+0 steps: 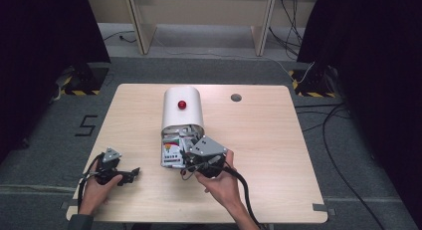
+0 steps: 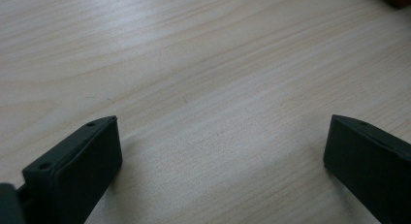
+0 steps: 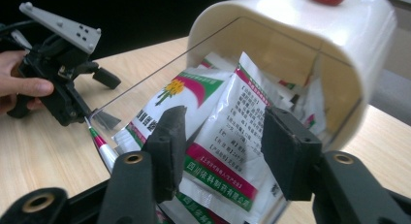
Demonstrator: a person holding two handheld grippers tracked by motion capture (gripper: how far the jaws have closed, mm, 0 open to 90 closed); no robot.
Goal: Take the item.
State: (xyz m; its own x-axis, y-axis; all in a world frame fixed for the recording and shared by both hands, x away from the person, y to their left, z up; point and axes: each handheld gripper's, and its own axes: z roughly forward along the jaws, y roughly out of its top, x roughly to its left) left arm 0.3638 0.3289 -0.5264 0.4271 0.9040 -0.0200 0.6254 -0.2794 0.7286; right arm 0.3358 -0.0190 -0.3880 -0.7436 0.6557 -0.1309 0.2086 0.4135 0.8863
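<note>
The right gripper was open around a packet in the white box. The left gripper sat open over the bare table.

We observe a light wood table on grey carpet. Black curtains fill the upper left and upper right of the frame. Wooden furniture legs stand top centre; cables trail at right.

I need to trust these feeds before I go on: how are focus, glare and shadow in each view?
High view: even light, soft overall, white container readable. Left gripper view: table grain sharp in the middle and blurred at the far edge, soft shadow between the open jaws of the left gripper. Right gripper view: packets legible, near jaws of the right gripper blurred, clear lid faintly reflective.
</note>
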